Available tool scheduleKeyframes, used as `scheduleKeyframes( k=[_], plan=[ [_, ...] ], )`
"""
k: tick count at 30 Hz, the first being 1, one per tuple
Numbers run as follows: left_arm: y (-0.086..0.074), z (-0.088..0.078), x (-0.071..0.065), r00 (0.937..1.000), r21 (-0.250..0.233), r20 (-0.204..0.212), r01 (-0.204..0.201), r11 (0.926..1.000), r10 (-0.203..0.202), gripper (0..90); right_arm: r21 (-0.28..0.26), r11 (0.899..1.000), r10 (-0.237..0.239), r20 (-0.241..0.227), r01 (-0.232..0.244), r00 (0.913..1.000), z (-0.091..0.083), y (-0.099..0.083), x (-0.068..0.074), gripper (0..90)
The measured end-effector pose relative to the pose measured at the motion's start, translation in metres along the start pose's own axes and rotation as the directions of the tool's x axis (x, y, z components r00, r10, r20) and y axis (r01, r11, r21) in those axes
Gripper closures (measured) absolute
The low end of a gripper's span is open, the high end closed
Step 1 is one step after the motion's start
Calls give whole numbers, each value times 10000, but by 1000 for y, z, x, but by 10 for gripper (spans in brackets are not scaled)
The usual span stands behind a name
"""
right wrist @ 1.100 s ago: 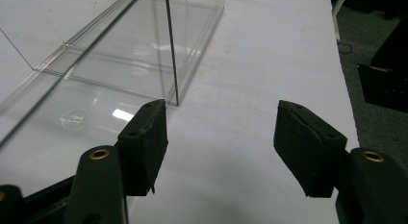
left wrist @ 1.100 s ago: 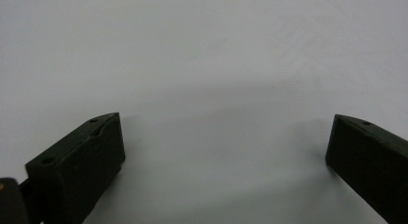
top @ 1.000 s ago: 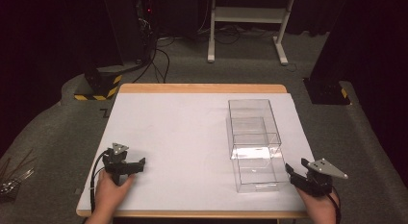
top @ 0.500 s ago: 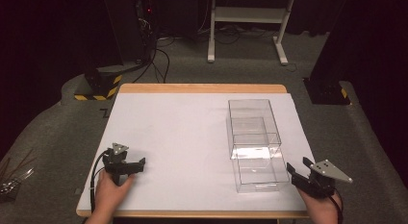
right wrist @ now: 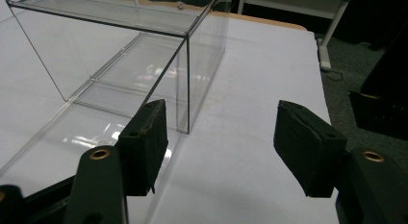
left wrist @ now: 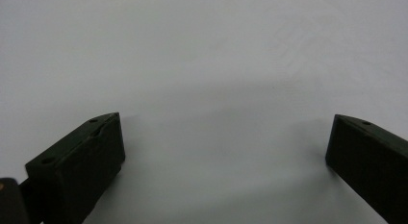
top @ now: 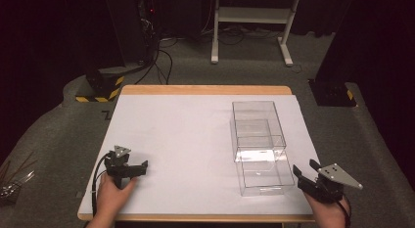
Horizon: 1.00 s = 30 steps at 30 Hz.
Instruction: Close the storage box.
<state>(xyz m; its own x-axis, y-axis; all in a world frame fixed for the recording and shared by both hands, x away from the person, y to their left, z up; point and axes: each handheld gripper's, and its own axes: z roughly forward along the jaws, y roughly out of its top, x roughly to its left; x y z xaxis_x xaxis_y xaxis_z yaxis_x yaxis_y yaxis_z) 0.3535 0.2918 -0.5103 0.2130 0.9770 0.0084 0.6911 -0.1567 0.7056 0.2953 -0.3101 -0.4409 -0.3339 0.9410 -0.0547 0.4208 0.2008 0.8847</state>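
A clear plastic box [top: 258,127] stands on the right half of the white table [top: 195,135], with a lower clear section [top: 264,174] lying in front of it. My right gripper [top: 303,167] is open at the table's near right corner, just right of that lower section. In the right gripper view the tall box [right wrist: 120,56] rises ahead on the left. There my right gripper [right wrist: 221,123] has its jaws wide apart, the left one over the edge of the flat clear section [right wrist: 57,137]. My left gripper [top: 142,168] rests open at the near left, empty over bare table [left wrist: 223,137].
The table's wooden edge [top: 205,89] runs along the far side. On the floor beyond it are a yellow-and-black striped base [top: 100,88], cables and a white frame stand [top: 252,22]. A dark block [top: 333,93] sits on the floor off the far right corner.
The right gripper has edged slightly to the right. The left gripper and the clear box have not moved.
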Motion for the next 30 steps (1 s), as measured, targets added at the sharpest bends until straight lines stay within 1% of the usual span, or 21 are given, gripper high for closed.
scheduleKeyframes(
  k=[21,26,27,30],
  plan=[
    [0,0,0,10000,1,4,0,10000,0,2,-255,9996,69,-9,-69,10000,-14,0,2,367],
    [0,0,0,10000,-1,1,3,10000,-3,2,-260,9996,128,-118,-131,9998,-17,-1,3,366],
    [0,0,0,10000,-1,2,1,10000,-1,3,-294,9994,173,-232,-180,9996,-19,-1,3,367],
    [0,0,0,10000,0,4,2,10000,-2,3,-344,9992,194,-252,-202,9995,-20,-2,4,368]
  ],
)
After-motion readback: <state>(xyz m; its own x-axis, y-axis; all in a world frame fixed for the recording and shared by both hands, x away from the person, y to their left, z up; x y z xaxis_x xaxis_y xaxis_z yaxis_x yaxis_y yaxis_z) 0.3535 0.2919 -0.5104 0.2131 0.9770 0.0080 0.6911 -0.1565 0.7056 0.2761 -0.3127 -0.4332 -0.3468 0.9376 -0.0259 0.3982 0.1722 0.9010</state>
